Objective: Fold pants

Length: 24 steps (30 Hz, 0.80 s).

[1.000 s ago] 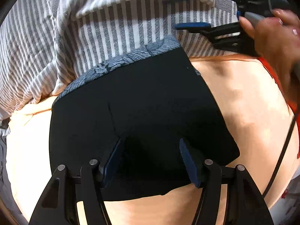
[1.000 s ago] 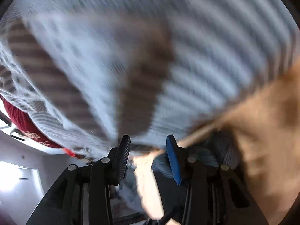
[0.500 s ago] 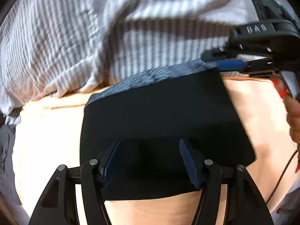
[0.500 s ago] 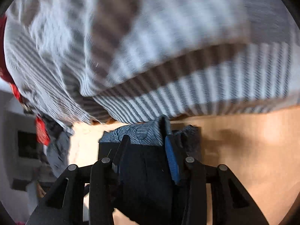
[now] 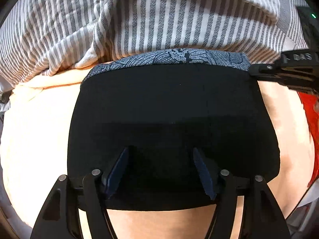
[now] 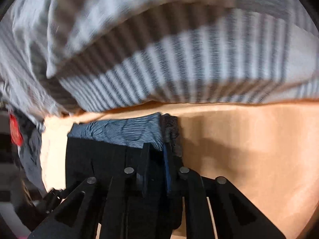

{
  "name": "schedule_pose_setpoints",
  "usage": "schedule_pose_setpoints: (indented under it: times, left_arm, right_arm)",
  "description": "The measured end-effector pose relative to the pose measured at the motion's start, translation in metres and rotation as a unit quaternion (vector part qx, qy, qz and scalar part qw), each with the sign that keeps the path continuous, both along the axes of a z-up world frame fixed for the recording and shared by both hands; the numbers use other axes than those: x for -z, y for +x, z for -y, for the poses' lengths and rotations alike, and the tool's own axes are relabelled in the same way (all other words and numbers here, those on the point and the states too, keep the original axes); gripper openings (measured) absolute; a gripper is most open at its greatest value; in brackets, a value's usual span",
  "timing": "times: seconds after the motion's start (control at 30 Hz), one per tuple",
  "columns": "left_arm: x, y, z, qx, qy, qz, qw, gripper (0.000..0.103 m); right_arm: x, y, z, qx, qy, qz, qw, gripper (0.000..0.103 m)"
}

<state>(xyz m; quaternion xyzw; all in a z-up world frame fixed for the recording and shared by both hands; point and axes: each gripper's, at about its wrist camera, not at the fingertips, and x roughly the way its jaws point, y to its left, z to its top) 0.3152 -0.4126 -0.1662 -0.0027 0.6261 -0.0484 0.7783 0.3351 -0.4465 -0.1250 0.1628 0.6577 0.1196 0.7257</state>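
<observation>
The black pants [image 5: 171,107] lie folded into a flat rectangle on the peach bedsheet [image 5: 37,131], with a blue-grey patterned band [image 5: 179,58] along the far edge. My left gripper [image 5: 160,151] is open just above the near half of the pants. My right gripper [image 6: 156,146] is shut on the far right corner of the pants [image 6: 119,133], at the patterned band; it also shows at the right edge of the left wrist view [image 5: 283,72].
A grey and white striped cloth [image 5: 159,20] is bunched just behind the pants and fills the top of both views [image 6: 179,59]. Red fabric [image 5: 311,119] lies at the right edge of the sheet. Dark clutter [image 6: 22,139] sits past the sheet's left edge.
My right gripper has come down from the striped cloth to the far right corner of the pants and closed on it. The pants now lie squarer and closer to my left gripper.
</observation>
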Motion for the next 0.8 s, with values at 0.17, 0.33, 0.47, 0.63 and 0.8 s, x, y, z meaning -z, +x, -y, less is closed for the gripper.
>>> schedule_pose_setpoints:
  times: [0.17, 0.33, 0.47, 0.63, 0.8]
  left_arm:
    - [0.002, 0.001, 0.0, 0.0, -0.002, -0.002, 1.0, 0.068]
    - [-0.001, 0.002, -0.005, 0.0, -0.001, 0.001, 1.0, 0.068]
    - [-0.002, 0.0, -0.006, 0.001, -0.002, 0.001, 1.0, 0.069]
    - [-0.001, 0.001, -0.01, -0.005, 0.0, 0.002, 1.0, 0.076]
    - [0.0, 0.001, -0.01, -0.002, 0.002, 0.003, 1.0, 0.076]
  right_arm:
    - [-0.026, -0.025, 0.009, 0.005, -0.012, 0.002, 1.0, 0.019]
    - [-0.043, -0.072, 0.003, -0.009, 0.005, -0.01, 1.0, 0.019]
    - [-0.035, -0.089, -0.01, -0.015, 0.0, -0.024, 1.0, 0.019]
    - [-0.025, -0.099, -0.023, -0.016, -0.008, -0.035, 0.999, 0.019]
    - [-0.018, -0.102, -0.025, -0.011, -0.005, -0.047, 0.999, 0.018]
